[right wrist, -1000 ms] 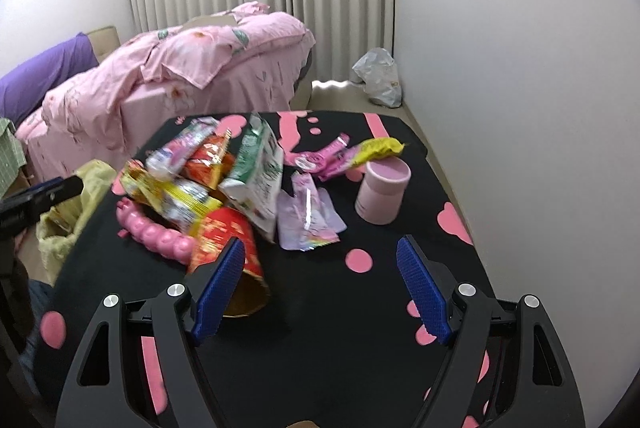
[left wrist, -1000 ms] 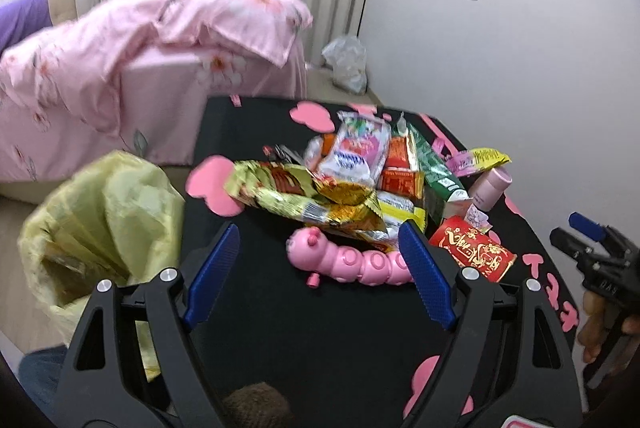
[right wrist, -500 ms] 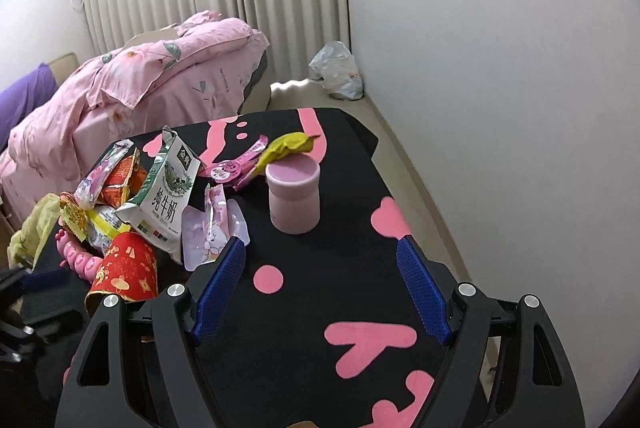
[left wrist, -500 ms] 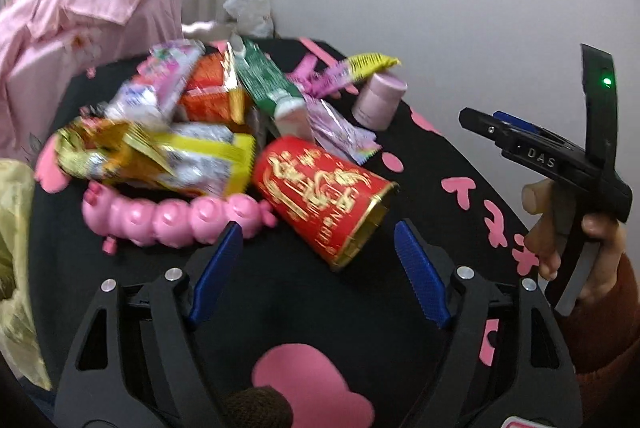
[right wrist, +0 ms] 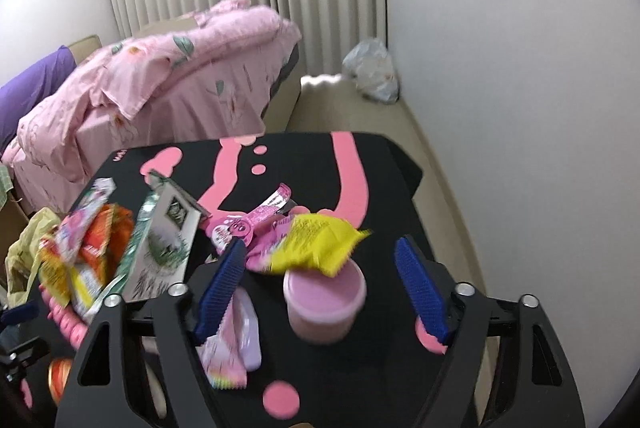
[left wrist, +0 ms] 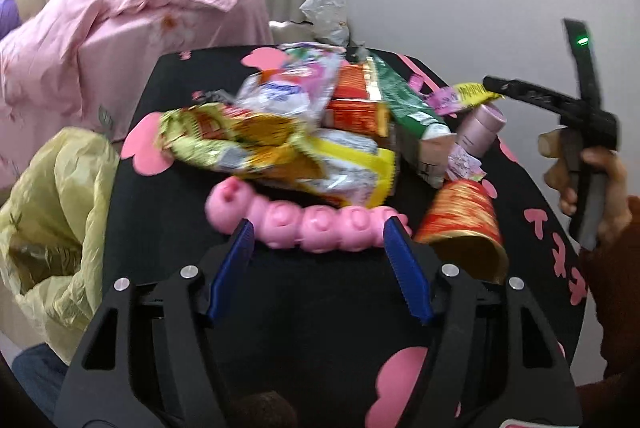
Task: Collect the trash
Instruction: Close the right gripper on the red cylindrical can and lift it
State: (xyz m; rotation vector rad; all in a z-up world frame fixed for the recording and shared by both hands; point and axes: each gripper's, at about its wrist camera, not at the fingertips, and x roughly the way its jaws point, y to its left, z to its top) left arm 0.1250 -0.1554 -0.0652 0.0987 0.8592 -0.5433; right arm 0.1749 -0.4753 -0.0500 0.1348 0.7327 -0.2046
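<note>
Nearer now: pink cup (yellow-wrapper-topped).

- No word, brand or number can be read in either view; motion blur smears every print.
- The red paper cup near the table's right edge carries gold characters, too blurred to make out.
- The green-and-white carton toward the left edge shows pictures and dark lettering, illegible.
</note>
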